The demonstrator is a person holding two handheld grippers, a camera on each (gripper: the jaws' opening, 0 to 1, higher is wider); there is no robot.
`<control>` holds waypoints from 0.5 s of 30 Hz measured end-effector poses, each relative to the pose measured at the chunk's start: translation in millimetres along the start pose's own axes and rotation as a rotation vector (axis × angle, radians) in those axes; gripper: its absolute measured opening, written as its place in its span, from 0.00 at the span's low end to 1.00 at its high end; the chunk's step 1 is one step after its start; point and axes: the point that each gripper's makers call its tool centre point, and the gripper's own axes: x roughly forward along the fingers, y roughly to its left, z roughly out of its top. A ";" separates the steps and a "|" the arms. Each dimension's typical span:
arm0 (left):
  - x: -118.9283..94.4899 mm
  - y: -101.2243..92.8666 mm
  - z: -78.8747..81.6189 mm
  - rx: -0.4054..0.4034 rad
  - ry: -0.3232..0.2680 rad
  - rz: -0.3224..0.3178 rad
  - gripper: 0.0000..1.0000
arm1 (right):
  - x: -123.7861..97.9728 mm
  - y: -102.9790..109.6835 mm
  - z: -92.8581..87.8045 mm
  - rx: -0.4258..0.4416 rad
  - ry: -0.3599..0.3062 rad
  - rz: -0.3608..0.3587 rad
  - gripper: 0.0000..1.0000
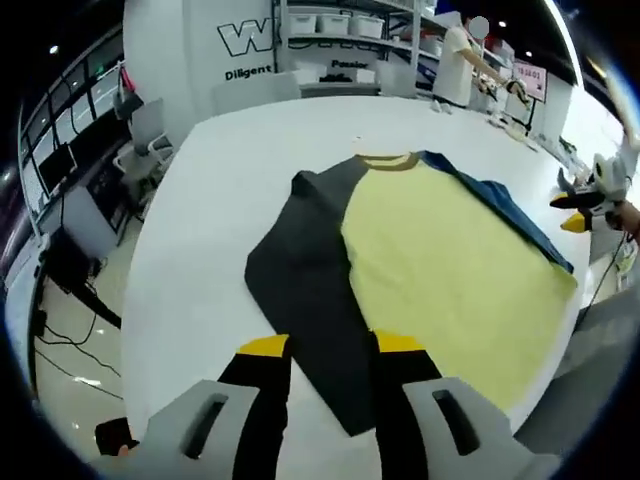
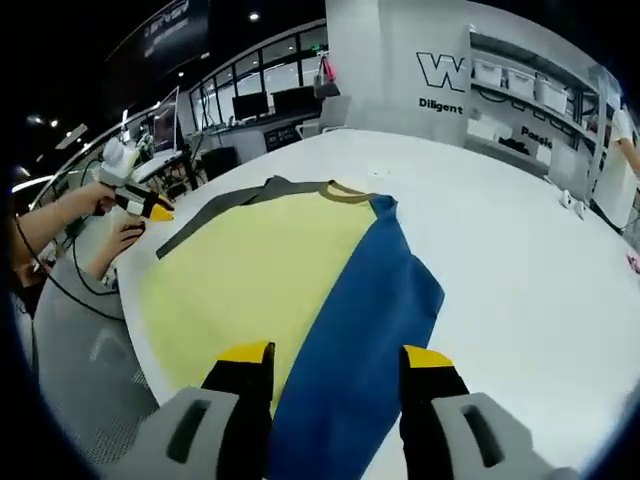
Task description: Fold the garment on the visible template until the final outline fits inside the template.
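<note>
White table [image 1: 220, 200] holds the garment [image 1: 440, 260] flat: yellow body, dark sleeve folded over near left gripper [image 1: 330, 345], blue sleeve folded over near right gripper [image 2: 335, 352]. Both grippers' jaws apart, holding nothing, above garment edges.

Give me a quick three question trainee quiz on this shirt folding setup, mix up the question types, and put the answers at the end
1. True or false: the garment lies on a white table.
2. The sleeve in front of the right gripper is: A) blue B) red C) green
3. Fill in: the sleeve in front of the left gripper is dark ____.

Key: 1 true; 2 A; 3 grey.
</note>
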 end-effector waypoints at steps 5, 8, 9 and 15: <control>18.3 16.9 14.7 -0.023 -0.016 0.028 0.32 | 20.1 -19.8 17.9 -0.003 -0.009 -0.020 0.48; 29.6 27.2 22.4 -0.040 -0.022 0.038 0.32 | 30.7 -30.1 25.3 -0.001 -0.013 -0.030 0.48; 32.2 30.0 25.1 -0.035 -0.024 0.041 0.31 | 32.2 -31.5 26.3 0.001 -0.014 -0.031 0.48; 55.4 49.3 40.6 -0.021 -0.020 0.065 0.29 | 58.4 -56.6 39.8 0.033 -0.034 -0.057 0.48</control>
